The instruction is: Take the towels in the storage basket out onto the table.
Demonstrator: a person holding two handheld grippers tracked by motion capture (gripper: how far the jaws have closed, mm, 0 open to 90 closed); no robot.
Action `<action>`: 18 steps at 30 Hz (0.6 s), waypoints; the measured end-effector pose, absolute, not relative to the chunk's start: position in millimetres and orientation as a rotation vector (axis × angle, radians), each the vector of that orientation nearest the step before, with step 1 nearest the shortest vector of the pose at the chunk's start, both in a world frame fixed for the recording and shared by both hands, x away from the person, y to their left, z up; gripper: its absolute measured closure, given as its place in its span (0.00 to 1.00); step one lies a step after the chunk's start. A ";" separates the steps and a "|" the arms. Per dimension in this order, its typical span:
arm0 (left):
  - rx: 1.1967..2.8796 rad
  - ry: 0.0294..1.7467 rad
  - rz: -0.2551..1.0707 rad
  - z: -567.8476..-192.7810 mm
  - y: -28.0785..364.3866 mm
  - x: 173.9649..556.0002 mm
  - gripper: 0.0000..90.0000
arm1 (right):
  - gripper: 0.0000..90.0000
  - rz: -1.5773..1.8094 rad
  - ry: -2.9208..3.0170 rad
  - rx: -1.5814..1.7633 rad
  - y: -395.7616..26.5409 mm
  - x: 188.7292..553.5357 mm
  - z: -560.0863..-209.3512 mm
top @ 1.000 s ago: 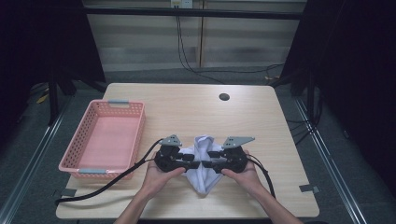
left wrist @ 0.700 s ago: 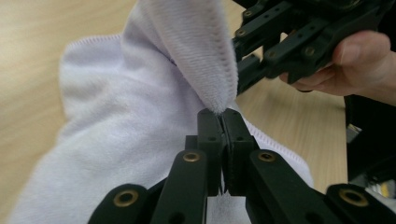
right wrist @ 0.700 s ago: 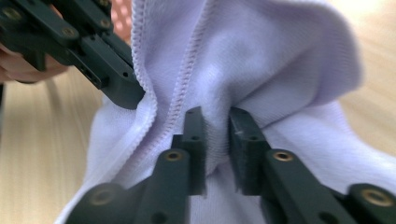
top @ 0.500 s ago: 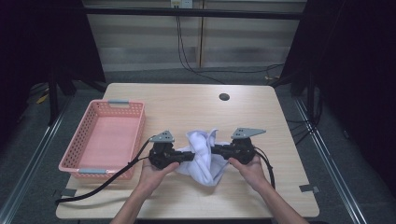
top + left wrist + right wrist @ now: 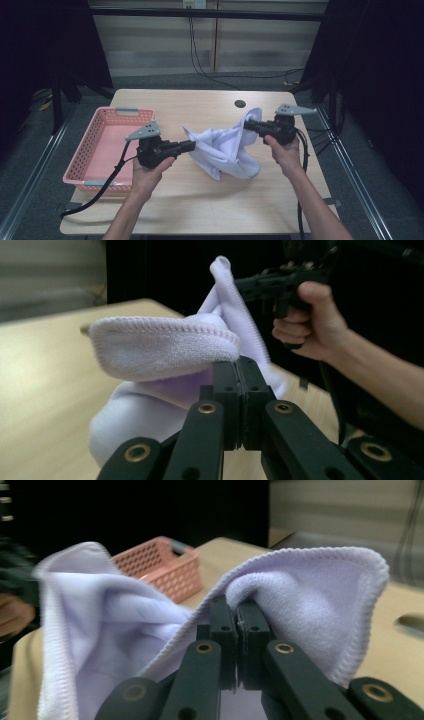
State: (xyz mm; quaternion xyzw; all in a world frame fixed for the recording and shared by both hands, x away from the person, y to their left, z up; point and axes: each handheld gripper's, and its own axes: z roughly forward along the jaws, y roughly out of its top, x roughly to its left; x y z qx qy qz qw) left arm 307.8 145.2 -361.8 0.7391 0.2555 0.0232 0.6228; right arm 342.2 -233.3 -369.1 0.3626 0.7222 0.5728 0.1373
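Currently, your left hand-held gripper (image 5: 191,145) and right hand-held gripper (image 5: 248,125) each clamp a corner of the towel (image 5: 227,147); it spans between them, sagging toward the tabletop (image 5: 200,200).

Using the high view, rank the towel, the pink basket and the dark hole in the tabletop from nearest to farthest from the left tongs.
From the left tongs:
1. Towel: pinched in them, hanging toward the right tongs.
2. Pink basket: just beside the hand, at the table's left edge.
3. Dark hole: far side of the table, right of centre.
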 end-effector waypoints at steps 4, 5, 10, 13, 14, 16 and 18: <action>1.706 0.589 0.104 -351.9 151.7 308.1 0.99 | 0.98 1.681 2.019 1.040 -247.1 353.1 -338.8; 1.696 0.595 0.098 -354.2 152.5 309.1 0.99 | 0.97 1.670 2.009 1.038 -248.4 353.7 -332.9; 1.689 0.630 0.102 -361.5 156.6 312.6 1.00 | 0.97 1.570 1.991 1.059 -261.9 365.1 -316.9; 1.662 0.643 0.112 -358.1 163.3 311.3 1.00 | 0.98 1.553 1.920 1.100 -278.0 375.4 -307.2; 1.668 0.645 0.121 -357.5 166.6 311.7 1.00 | 0.98 1.541 1.899 1.113 -282.9 378.8 -304.2; 1.664 0.691 0.142 -359.4 174.1 310.4 1.00 | 0.98 1.496 1.856 1.140 -293.0 384.4 -299.7; 1.678 0.703 0.134 -366.5 181.3 309.2 0.99 | 0.97 1.476 1.814 1.175 -304.5 388.8 -299.1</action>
